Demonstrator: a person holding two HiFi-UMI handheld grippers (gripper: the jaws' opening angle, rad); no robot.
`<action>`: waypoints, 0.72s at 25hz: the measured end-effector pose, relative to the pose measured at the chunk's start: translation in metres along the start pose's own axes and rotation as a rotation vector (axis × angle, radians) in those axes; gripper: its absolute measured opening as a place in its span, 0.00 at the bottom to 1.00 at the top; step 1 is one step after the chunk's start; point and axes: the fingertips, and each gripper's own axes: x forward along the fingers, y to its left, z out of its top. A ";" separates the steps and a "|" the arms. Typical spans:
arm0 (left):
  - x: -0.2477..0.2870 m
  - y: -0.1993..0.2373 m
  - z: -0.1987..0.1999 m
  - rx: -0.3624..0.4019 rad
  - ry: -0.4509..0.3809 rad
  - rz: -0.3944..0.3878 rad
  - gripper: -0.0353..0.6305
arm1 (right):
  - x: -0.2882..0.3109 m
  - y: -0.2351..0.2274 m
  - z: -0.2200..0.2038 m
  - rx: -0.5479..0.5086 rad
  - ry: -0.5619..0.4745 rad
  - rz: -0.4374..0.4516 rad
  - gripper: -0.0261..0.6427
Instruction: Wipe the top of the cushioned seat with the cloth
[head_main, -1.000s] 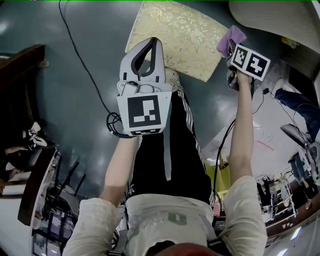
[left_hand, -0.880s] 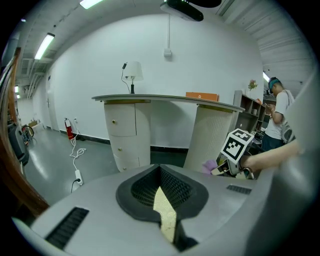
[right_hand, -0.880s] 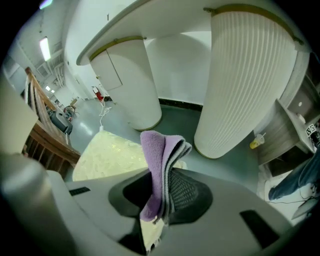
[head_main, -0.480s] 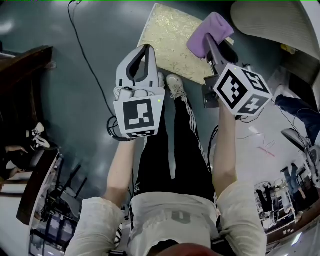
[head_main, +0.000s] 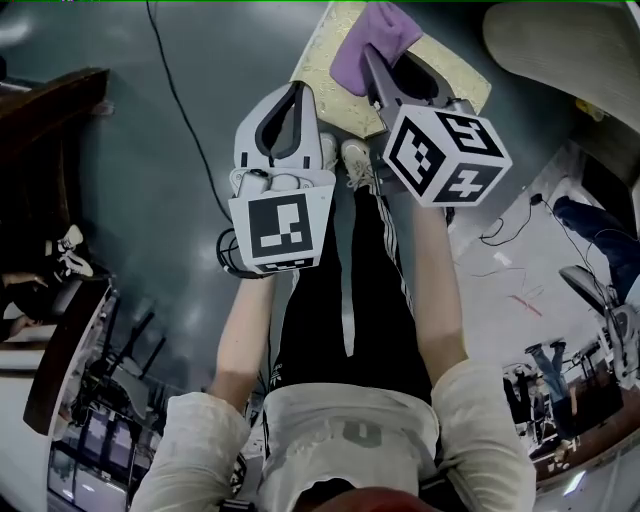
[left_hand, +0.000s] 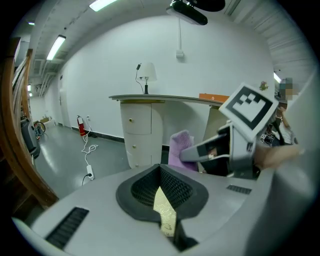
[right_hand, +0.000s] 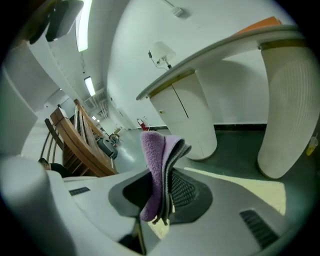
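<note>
The gold-patterned cushioned seat lies on the floor below both tools, the left gripper hanging near its edge with jaws pressed together on nothing, while the right gripper pinches the folded purple cloth over the seat's top.

right gripper clamped on purple cloth | pale surface below, probably cushioned seat | white cabinet behind

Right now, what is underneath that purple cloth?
The gold-patterned cushioned seat lies beneath the purple cloth, which the right gripper holds pinched. The patch of seat directly under the cloth is covered; whether they touch cannot be told.
</note>
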 end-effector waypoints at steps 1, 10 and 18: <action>0.001 0.001 -0.002 -0.004 0.003 0.005 0.06 | 0.013 -0.004 -0.011 0.002 0.023 0.004 0.17; -0.004 0.025 -0.020 -0.007 0.037 0.038 0.06 | 0.117 -0.016 -0.096 0.089 0.227 -0.024 0.17; 0.003 0.020 -0.021 -0.024 0.047 0.034 0.06 | 0.124 -0.024 -0.103 0.060 0.275 -0.051 0.17</action>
